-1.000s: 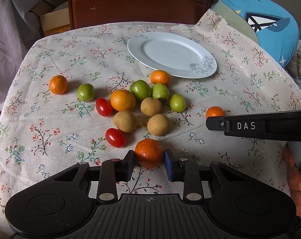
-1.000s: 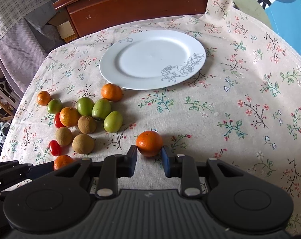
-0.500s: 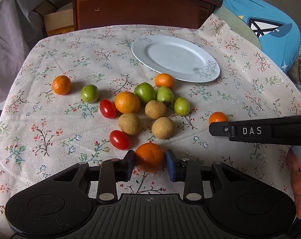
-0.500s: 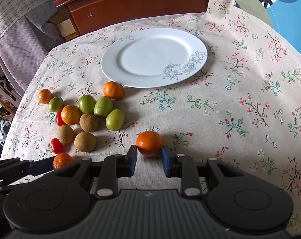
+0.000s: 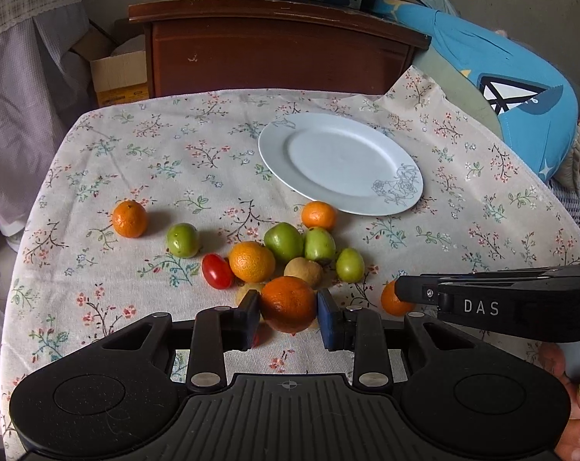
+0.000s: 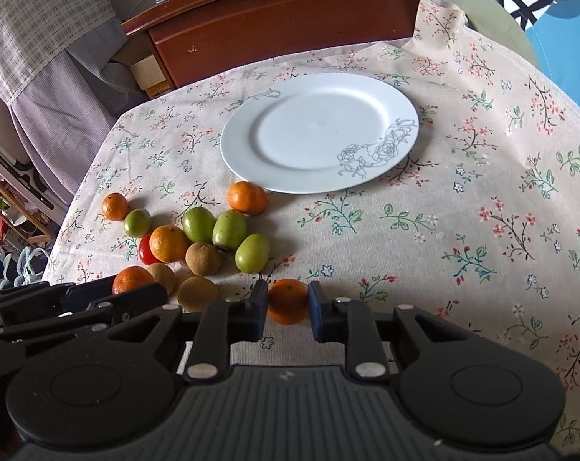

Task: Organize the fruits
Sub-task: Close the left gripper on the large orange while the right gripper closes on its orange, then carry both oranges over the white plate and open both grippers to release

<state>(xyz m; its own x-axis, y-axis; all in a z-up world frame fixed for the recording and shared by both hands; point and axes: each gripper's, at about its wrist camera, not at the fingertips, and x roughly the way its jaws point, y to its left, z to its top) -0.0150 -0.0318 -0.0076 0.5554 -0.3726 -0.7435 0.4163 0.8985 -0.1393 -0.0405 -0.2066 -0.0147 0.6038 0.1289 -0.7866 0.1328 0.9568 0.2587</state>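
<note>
My left gripper is shut on an orange mandarin and holds it above the cloth, in front of the fruit pile. My right gripper is shut on a smaller mandarin, also seen in the left wrist view beside the right gripper's black body. A white plate with a flower drawing lies empty beyond the fruit. The pile holds green fruits, brown round fruits, an orange, a red tomato and a mandarin.
A lone mandarin and a green fruit lie left of the pile. A dark wooden cabinet stands behind the floral-clothed table. A blue cushion is at the right, a cardboard box at the back left.
Both grippers have lifted with their mandarins and tilted up; the cabinet top and boxes behind it now show. The fruit pile has not moved.
</note>
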